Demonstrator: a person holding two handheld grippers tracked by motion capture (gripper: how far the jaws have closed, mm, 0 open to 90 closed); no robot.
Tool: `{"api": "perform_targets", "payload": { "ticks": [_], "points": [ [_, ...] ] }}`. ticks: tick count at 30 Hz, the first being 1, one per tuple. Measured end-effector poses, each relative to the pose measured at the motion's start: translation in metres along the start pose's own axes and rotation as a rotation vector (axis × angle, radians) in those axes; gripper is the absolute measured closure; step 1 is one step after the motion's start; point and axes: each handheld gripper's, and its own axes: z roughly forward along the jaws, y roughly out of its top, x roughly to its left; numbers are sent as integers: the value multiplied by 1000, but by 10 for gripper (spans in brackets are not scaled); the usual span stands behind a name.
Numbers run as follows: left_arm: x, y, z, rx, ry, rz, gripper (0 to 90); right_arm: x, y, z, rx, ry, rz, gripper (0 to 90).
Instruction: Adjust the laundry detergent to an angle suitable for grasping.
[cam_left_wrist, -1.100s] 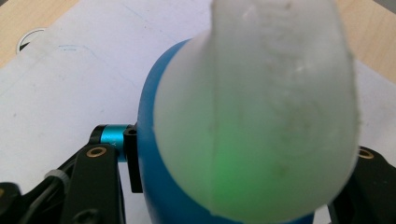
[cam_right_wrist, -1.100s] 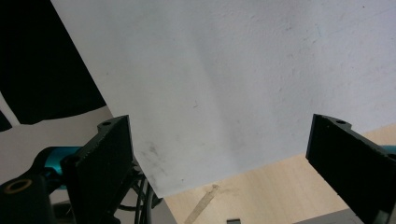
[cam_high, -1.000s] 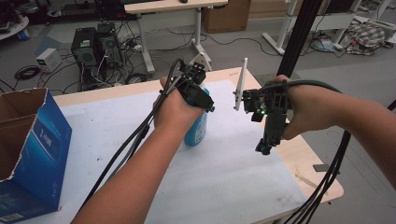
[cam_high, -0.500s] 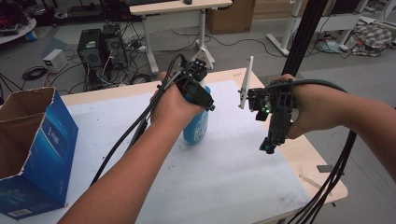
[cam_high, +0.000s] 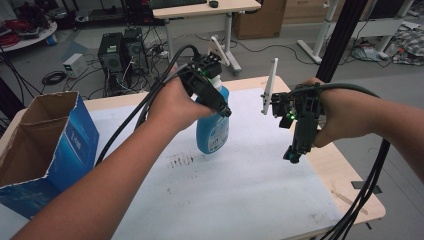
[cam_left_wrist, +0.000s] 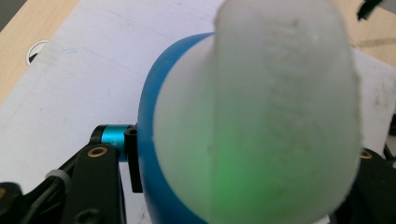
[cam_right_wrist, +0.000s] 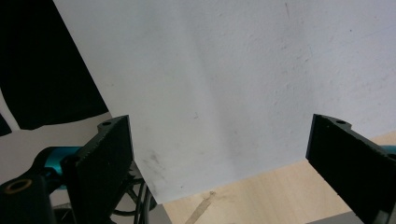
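High view: blue bottle (cam_high: 212, 131) upright on the white sheet (cam_high: 240, 200) covering the worktop (cam_high: 345, 172), near centre, toward 12 o'clock. Left hand-held gripper (cam_high: 207, 87) down over the bottle's upper part from about 10 o'clock, jaws either side of the neck; probably clamped there because the narrow top gives a surer hold than the wide body.

Left gripper view: white cap (cam_left_wrist: 280, 116) pressed close to the lens, blue shoulder behind it, black jaws flanking at both lower corners. Closed on the bottle, by the look of it, though actual contact hidden by the cap.

Right hand-held gripper (cam_high: 295, 150) well apart at 3 o'clock, raised off the sheet, pointing down. Right gripper view: jaws spread wide, nothing between, sheet edge and bare wood below. Likely kept clear and ready to assist once the bottle is steadied.

Opened cardboard box (cam_high: 45, 145) at 9 o'clock, at the worktop's edge, untouched.
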Motion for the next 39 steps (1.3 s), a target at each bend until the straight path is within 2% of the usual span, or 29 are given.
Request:
{"api": "perform_targets", "payload": {
  "ticks": [1,8,11,12,13,15,20,22,27,34,36,39],
  "points": [
    [0,0,0,0,0,0,392,0,0,0,0,0,0,65],
    [-4,-17,-24,42,-33,128,392,4,6,-2,5,-1,3,66],
    [-4,-23,-31,47,-51,149,392,4,8,-3,10,-4,-5,65],
    [-5,-29,-37,54,-71,169,392,4,11,-3,12,-1,-6,65],
    [-5,-29,-37,54,-71,169,392,4,11,-3,12,-1,-6,65],
    [-6,-38,-46,69,-100,213,392,3,15,-3,10,-3,-22,65],
    [-8,-53,-58,93,-160,270,392,-2,26,-3,41,-11,-29,65],
    [-6,-60,-60,104,-174,271,392,-4,31,-2,50,-12,-26,65],
    [-3,-75,-68,115,-201,306,392,-13,42,-4,44,-11,-25,65],
    [0,-94,-77,142,-268,350,392,-18,68,-8,64,-16,-58,65],
    [0,-99,-79,142,-286,368,391,-21,78,-9,67,-13,-84,65],
    [0,-107,-83,130,-320,396,391,-23,93,-8,72,-7,-96,65]
  ]
}}
